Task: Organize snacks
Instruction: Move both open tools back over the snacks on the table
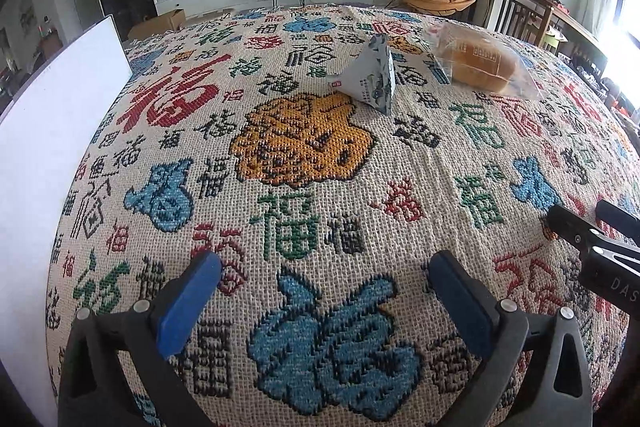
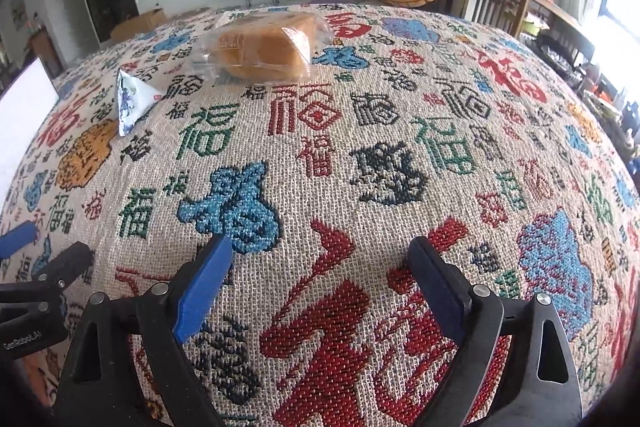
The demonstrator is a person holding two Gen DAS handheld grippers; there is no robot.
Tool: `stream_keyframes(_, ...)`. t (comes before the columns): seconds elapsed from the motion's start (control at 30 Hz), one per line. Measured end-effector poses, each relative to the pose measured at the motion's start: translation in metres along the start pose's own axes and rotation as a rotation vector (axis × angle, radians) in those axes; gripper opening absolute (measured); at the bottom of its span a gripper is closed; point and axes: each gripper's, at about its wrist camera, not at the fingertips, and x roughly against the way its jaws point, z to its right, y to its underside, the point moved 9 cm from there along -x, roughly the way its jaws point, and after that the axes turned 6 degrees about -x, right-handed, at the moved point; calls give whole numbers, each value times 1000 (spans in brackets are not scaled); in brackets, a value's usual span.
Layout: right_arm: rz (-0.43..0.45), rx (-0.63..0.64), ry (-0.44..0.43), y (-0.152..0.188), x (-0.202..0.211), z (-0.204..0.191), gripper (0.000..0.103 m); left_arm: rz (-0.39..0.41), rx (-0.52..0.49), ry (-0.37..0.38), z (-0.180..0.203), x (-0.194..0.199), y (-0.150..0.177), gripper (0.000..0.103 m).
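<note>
Left wrist view: the left gripper (image 1: 324,269) is seen held wide open over the near part of the cloth-covered table (image 1: 400,155), with nothing between its blue pads (image 1: 188,303).
Right wrist view: the right gripper (image 2: 320,267) is likewise spread wide and empty, low over the near edge of the table.
Pyramid pouch: a grey-white tetrahedral pack (image 1: 370,75) is stood on the cloth past the table's middle, toward the far edge, well apart from both grippers.
Bagged bread: a loaf in a clear wrapper (image 1: 480,61) is laid just beside the pouch, nearer the far right corner.
Handling, pouch: it is judged light and soft-walled, easily dented; a light pinch across its upper seam is judged safest.
Handling, bread: it is judged light, squashy and slippery in its film; a gentle hold across the loaf's short sides is advised, not the loose plastic alone.
White panel: a flat board (image 1: 48,147) along the table's left edge is shown broadly only by the left camera.
Right view only: the bread (image 2: 264,49) is shown from its open end, and the table's right side is seen.
</note>
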Motion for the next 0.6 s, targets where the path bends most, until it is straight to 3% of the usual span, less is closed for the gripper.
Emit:
stream_keyframes(0.27, 0, 1, 2, 6, 12, -39, 93, 0, 0, 0, 0, 0, 0, 103)
stream_keyframes(0.6, 0, 0, 2, 5, 10, -33, 93, 0, 0, 1, 0, 0, 0, 103)
